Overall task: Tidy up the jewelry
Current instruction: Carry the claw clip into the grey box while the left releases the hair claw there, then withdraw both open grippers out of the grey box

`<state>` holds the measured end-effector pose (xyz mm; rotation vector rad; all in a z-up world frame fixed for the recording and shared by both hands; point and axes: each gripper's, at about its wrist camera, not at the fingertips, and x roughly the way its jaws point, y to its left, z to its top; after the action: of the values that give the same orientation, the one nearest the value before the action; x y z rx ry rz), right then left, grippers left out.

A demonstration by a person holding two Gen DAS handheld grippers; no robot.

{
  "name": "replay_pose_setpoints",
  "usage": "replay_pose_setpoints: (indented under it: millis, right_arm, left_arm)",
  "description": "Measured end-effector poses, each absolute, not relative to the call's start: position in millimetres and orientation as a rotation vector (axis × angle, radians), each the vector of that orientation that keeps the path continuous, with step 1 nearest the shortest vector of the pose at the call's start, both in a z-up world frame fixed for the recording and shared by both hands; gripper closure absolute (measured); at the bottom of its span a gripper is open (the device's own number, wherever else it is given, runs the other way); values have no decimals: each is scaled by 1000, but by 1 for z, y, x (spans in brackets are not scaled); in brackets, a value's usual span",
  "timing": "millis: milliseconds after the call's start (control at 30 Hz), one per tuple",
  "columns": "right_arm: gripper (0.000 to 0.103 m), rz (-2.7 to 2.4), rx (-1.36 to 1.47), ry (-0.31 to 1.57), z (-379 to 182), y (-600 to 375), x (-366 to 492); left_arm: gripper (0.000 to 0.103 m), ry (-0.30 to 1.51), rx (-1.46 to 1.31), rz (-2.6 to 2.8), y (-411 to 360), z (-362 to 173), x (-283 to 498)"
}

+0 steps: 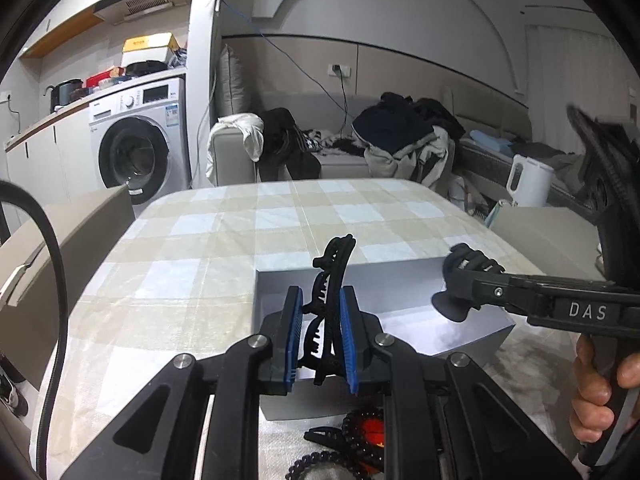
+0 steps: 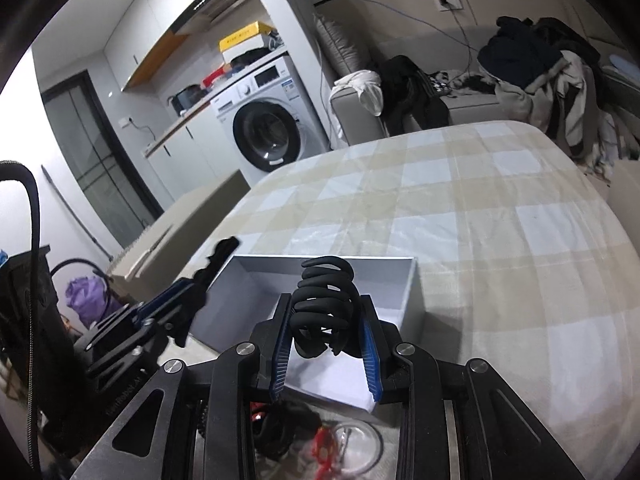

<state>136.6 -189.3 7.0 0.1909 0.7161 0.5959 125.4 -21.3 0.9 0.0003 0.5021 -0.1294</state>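
Observation:
An open grey-white box stands on the checked tablecloth. My left gripper is shut on a flat black toothed hair clip, held upright over the box's near edge. My right gripper is shut on a rounded black claw clip, hanging above the box's inside; in the left wrist view the right gripper comes in from the right with the claw clip, a hand on its handle. In the right wrist view the left gripper shows at left.
More pieces lie near the table's front edge: black beads with a red piece, a clear ring and red item. A beige chair stands left of the table. A sofa with clothes, a washing machine and a white kettle stand beyond.

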Motion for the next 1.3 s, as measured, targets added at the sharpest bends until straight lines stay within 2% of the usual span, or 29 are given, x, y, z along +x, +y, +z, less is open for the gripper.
replay_pose_setpoints:
  millis: [533, 1033, 1100, 1133, 1200, 1267, 1300]
  right_arm:
    - [73, 596, 128, 784, 4, -171, 146]
    - [70, 659, 123, 791, 6, -167, 136]
    - [64, 667, 130, 764, 10, -169, 131]
    - [56, 673, 133, 755, 12, -170, 130]
    - [53, 680, 134, 735, 17, -174, 125]
    - [49, 676, 136, 716, 22, -178, 121]
    - [43, 679, 140, 706, 23, -180, 118]
  left_arm:
    - [89, 592, 5, -166, -29, 9, 114]
    - [89, 591, -24, -188, -25, 10, 120]
    - [86, 590, -30, -199, -25, 10, 119]
    - [82, 588, -26, -205, -25, 11, 117]
    - [71, 581, -10, -211, -28, 13, 115]
    - [48, 564, 6, -205, -29, 16, 109]
    - [42, 555, 7, -205, -29, 18, 106]
